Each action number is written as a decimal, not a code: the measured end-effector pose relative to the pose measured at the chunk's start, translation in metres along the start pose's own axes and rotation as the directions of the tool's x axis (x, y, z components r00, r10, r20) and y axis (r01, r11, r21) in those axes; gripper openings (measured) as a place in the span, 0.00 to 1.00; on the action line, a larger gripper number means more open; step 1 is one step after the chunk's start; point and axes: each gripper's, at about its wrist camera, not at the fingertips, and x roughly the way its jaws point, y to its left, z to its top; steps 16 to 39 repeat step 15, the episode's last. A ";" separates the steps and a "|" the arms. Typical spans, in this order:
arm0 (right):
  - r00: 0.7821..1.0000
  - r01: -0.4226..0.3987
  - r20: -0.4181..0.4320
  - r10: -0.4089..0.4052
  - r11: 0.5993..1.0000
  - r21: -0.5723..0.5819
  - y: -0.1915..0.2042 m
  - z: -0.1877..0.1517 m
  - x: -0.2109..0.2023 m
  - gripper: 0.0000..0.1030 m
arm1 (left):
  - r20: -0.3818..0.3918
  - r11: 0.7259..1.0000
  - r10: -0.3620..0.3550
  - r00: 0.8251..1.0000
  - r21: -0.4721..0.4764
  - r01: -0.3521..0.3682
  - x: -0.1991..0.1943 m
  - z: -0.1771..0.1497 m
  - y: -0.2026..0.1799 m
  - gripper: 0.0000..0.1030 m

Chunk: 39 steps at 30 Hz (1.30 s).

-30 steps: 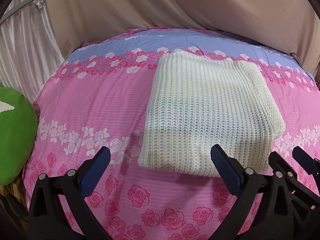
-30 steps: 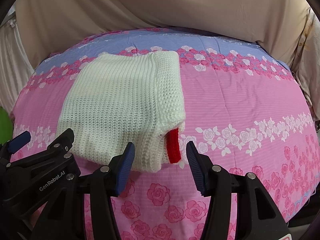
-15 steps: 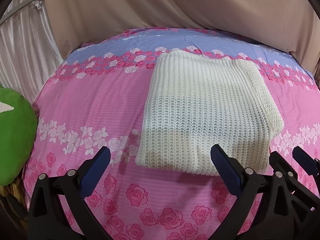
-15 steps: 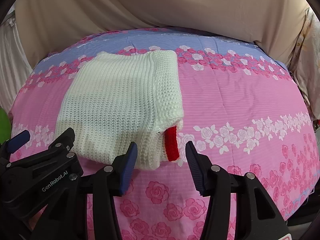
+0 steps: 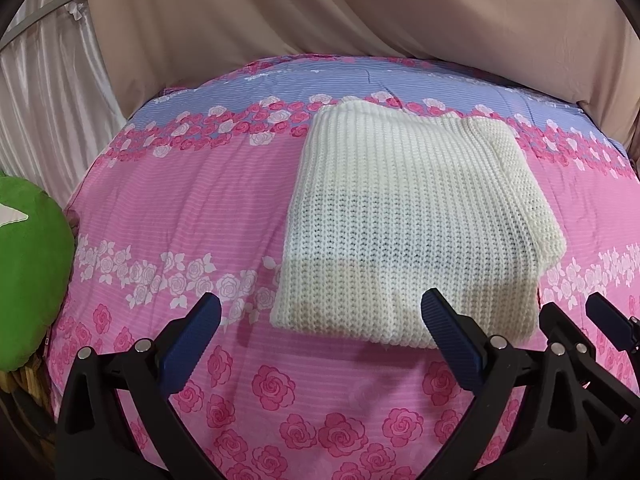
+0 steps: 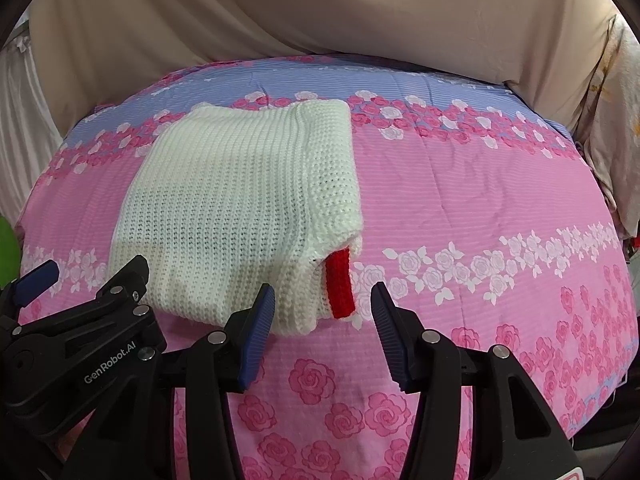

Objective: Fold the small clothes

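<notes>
Left gripper point(image 5: 320, 332) fingers wide, empty; right gripper point(image 6: 323, 322) fingers moderately apart, empty. Folded cream knit sweater point(image 5: 404, 224) just ahead of both on the floral bedspread point(image 6: 480, 216). Risks: snagging loose knit, dragging top layer, unfolding. Red strip point(image 6: 340, 284) poking out between right fingers, likely to catch.

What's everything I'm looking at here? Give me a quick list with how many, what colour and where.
Knit sweater: one, cream white, folded flat on the bed, nearer the left gripper's side.
Red knit strip: one, red, poking out of the sweater's near right corner.
Bedspread: one, pink with rose bands and a lilac band at the far end, covering the bed.
Cushion: one, green, at the bed's left edge.
Drapes: beige, hanging behind the bed.
Left gripper: one, black with blue pads, open, short of the sweater's near edge.
Right gripper: one, black with blue pads, open, before the red strip.
</notes>
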 end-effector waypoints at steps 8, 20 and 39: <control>1.000 0.007 -0.002 -0.007 1.000 0.011 0.000 -0.002 -0.001 0.49 | 0.001 1.000 0.001 1.000 0.009 -0.001 0.000 0.000 -0.003 0.95; 1.000 0.012 0.000 -0.012 1.000 0.017 0.002 -0.003 -0.002 0.49 | 0.003 1.000 -0.002 1.000 0.014 0.002 0.000 0.000 -0.004 0.95; 1.000 0.012 0.000 -0.012 1.000 0.017 0.002 -0.003 -0.002 0.49 | 0.003 1.000 -0.002 1.000 0.014 0.002 0.000 0.000 -0.004 0.95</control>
